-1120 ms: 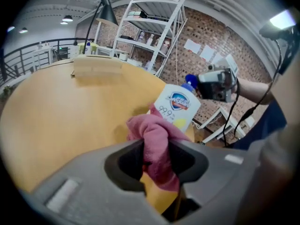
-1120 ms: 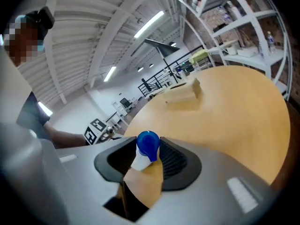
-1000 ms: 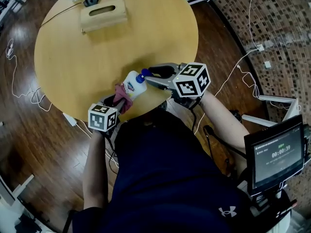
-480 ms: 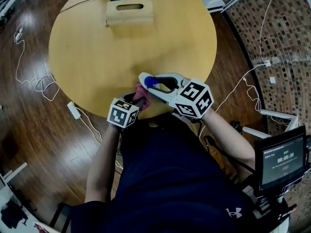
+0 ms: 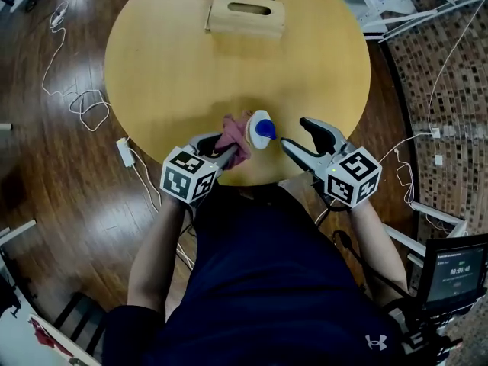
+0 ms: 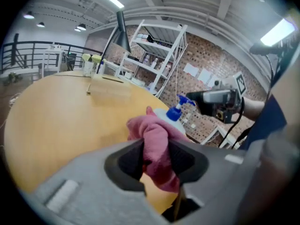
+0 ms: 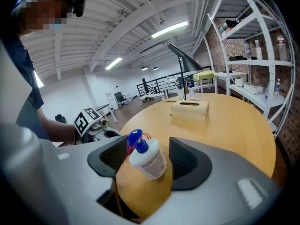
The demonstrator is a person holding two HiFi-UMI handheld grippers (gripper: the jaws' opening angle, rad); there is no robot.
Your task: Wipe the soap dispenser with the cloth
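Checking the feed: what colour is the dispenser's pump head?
Blue pump head, clearest in the right gripper view.

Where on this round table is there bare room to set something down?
The broad middle of the table, between the wooden box at the far edge and the soap dispenser, is bare, as are both side curves. The near edge is crowded: dispenser, cloth in the left claw, and the right claw, its jaws just opened, clear of the dispenser.

The screen [image 5: 455,274] shows a timer starting 00:00; its last digits are too small to read. The shirt [image 5: 267,280] bears an Under Armour logo [image 5: 375,341]. The print on the dispenser [image 7: 149,161] label is unreadable.
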